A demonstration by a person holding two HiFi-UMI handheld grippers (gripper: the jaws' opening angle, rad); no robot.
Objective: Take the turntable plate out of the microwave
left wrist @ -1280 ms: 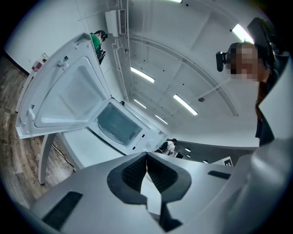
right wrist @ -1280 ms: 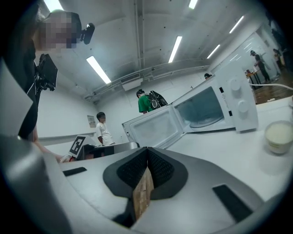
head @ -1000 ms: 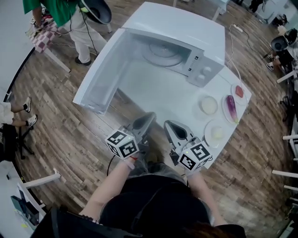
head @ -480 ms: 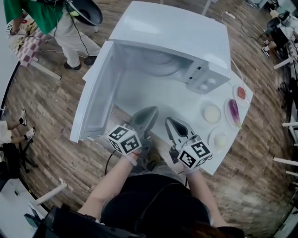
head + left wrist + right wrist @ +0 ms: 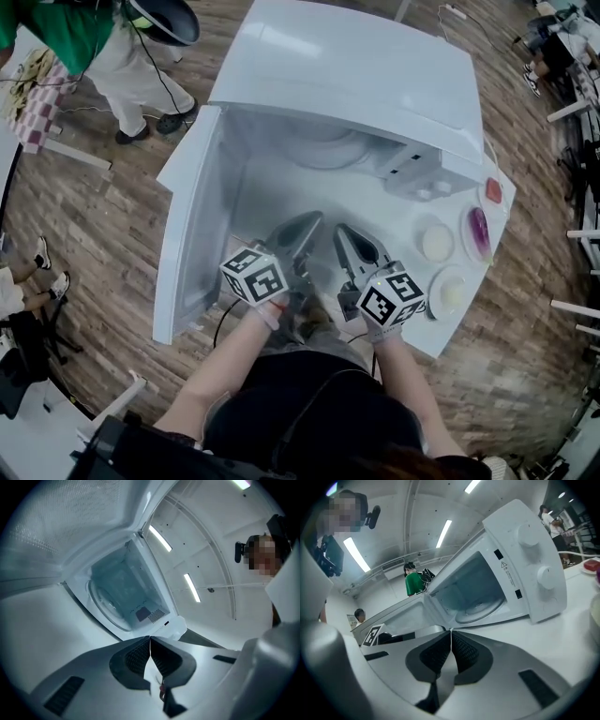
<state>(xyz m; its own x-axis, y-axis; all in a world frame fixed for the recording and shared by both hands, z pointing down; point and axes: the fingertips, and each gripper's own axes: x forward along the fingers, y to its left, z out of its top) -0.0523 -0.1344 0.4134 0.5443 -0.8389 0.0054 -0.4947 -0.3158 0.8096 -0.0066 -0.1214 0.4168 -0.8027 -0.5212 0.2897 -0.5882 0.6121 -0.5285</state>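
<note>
The white microwave (image 5: 347, 70) stands on the white table (image 5: 394, 220) with its door (image 5: 192, 220) swung wide to the left. Inside, the clear glass turntable plate (image 5: 328, 150) lies flat on the cavity floor, partly hidden under the top edge. It shows more plainly as the turntable plate (image 5: 480, 610) in the right gripper view and as the plate (image 5: 108, 604) in the left gripper view. My left gripper (image 5: 307, 223) and right gripper (image 5: 339, 232) sit side by side on the table side of the opening, short of the cavity. Both are shut and hold nothing, the left gripper (image 5: 150, 637) and the right gripper (image 5: 451, 631) alike.
Several small dishes with food sit on the table's right end, among them a cream one (image 5: 436, 241), a purple one (image 5: 479, 232) and a red one (image 5: 494, 190). The control panel with two knobs (image 5: 534, 559) flanks the cavity. A person in green (image 5: 56, 28) stands beyond the door.
Both grippers have moved forward toward the microwave opening, staying shut. The microwave fills more of the head view, and its top now hides more of the plate.
</note>
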